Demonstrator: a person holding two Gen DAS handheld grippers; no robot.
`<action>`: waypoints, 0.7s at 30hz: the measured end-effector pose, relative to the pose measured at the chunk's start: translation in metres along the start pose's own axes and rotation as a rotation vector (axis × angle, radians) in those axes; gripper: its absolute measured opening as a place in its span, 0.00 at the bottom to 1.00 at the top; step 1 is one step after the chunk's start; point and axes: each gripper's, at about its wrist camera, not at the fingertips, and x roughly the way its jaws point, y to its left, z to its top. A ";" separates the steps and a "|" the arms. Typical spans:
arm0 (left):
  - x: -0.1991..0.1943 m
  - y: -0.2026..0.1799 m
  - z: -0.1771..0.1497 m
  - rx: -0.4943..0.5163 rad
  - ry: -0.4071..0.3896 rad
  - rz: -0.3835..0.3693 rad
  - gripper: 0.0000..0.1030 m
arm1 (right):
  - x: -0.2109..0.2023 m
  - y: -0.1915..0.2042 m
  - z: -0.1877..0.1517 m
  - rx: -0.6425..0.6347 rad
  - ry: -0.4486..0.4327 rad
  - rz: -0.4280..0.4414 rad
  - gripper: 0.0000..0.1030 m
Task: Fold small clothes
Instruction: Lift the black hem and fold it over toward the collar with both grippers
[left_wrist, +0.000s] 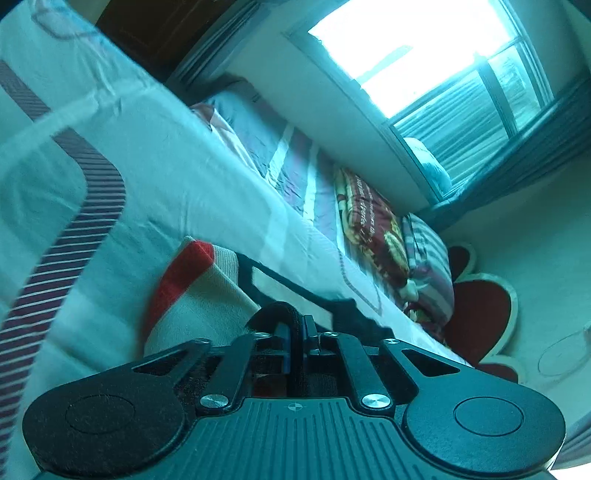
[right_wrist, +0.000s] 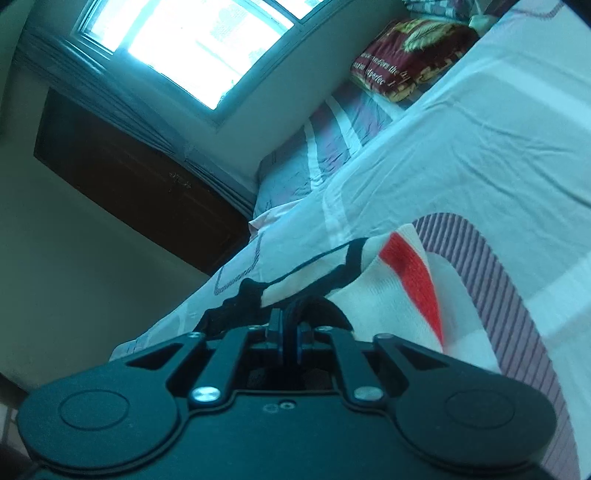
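Bed (left_wrist: 207, 192) with a pale sheet, striped band curving across it. Cream garment (left_wrist: 207, 295) with red stripe and black trim lies on the sheet near the bed's near edge. Along the far edge by the wall: folded striped quilt (left_wrist: 295, 166), dark red patterned blanket (left_wrist: 373, 229).

Cream garment (left_wrist: 207, 295) with red stripe, black trim, draped on bed.

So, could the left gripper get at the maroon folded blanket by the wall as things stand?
Probably not right away. The left gripper is shut on the black edge of the cream garment, and the maroon blanket lies well beyond, across the bed. Nothing blocks the way otherwise.
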 end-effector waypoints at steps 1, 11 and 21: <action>0.007 0.003 0.000 -0.016 -0.001 0.002 0.05 | 0.006 -0.003 0.001 -0.003 -0.016 0.000 0.22; 0.017 -0.011 -0.004 0.103 -0.069 -0.012 0.61 | -0.002 -0.012 0.007 -0.068 -0.110 -0.012 0.57; 0.049 -0.054 0.010 0.611 0.124 0.211 0.48 | 0.031 0.029 0.011 -0.418 0.076 -0.164 0.43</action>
